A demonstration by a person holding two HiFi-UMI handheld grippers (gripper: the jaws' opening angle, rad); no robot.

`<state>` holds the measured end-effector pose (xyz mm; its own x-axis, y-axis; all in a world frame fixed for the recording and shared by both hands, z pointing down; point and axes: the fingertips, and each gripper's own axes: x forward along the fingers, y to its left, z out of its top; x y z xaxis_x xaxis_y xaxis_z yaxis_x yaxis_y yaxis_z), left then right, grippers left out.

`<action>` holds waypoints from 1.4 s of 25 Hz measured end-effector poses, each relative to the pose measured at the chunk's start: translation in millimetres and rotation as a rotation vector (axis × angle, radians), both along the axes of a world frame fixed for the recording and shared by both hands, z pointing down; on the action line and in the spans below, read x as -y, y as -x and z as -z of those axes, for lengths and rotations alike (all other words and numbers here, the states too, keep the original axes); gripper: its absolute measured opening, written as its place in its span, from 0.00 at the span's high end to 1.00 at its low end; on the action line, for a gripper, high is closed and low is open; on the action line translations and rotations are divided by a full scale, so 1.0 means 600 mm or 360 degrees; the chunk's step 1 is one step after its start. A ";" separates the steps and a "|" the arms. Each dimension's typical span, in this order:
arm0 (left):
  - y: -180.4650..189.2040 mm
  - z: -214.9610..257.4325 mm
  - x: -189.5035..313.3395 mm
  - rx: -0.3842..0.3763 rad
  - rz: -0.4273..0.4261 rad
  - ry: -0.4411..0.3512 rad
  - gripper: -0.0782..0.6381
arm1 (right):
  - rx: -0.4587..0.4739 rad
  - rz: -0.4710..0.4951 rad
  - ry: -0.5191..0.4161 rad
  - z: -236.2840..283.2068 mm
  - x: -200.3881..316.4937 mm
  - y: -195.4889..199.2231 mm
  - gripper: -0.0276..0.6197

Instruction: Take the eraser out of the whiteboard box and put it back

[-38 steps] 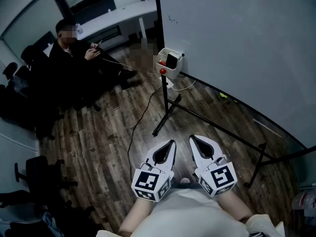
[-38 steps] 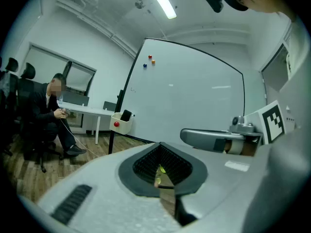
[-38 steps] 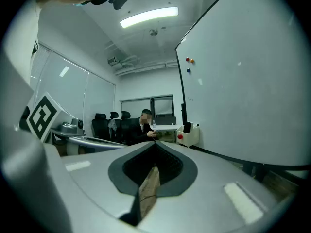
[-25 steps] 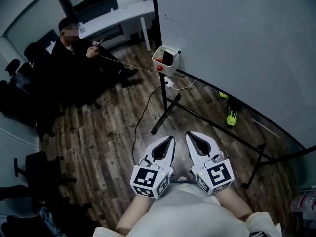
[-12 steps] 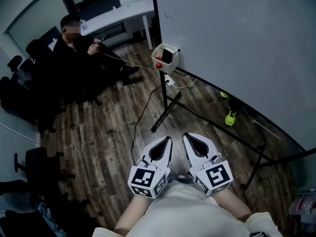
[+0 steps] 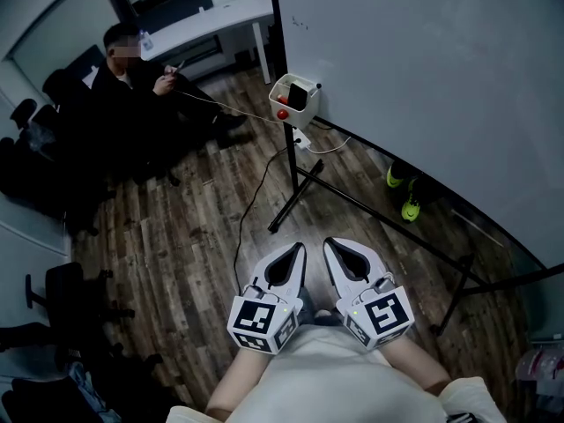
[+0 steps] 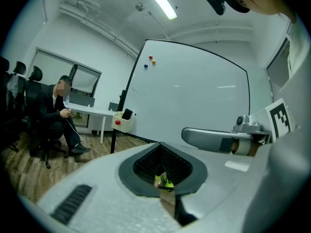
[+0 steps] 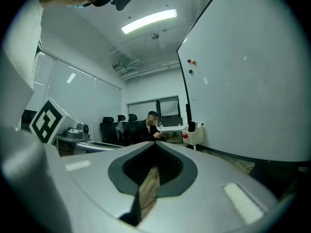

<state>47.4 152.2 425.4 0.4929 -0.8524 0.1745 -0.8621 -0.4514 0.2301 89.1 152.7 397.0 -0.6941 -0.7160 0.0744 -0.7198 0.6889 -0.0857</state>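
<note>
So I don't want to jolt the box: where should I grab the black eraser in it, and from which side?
Probably its upper end: the eraser stands on end in the whiteboard box and sticks out above the rim, while the walls hide the rest. Come down from above through the open top.

My left gripper [image 7: 159,145] fills the frame from four to eight o'clock. Its jaws are closed together on nothing, and a yellow-green shoe [image 7: 166,181] and wood floor show through their dark padded gap. Just toward nine o'clock of centre, the cream whiteboard box [image 7: 124,125] holds the black eraser [image 7: 127,114] upright beside the whiteboard [image 7: 194,96]. Farther out at nine sits a person [image 7: 53,115]. My right gripper [image 7: 190,135] lies at three.
</note>
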 end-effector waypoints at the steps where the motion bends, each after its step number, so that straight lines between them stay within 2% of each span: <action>1: 0.000 0.001 0.006 0.0000 -0.0004 -0.0005 0.88 | -0.0002 -0.0007 0.0000 -0.001 0.005 -0.001 0.95; 13: 0.012 0.021 0.080 -0.0006 -0.0047 -0.0039 0.88 | 0.0014 -0.0054 -0.0007 0.012 0.072 0.010 0.95; 35: 0.048 0.024 0.215 -0.0034 -0.0058 -0.0017 0.88 | -0.0003 -0.0099 0.0010 0.013 0.210 0.034 0.95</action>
<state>18.6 23.0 411.0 0.5273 -0.8355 0.1547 -0.8399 -0.4850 0.2436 68.8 26.5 388.9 -0.6481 -0.7573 0.0803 -0.7614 0.6422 -0.0888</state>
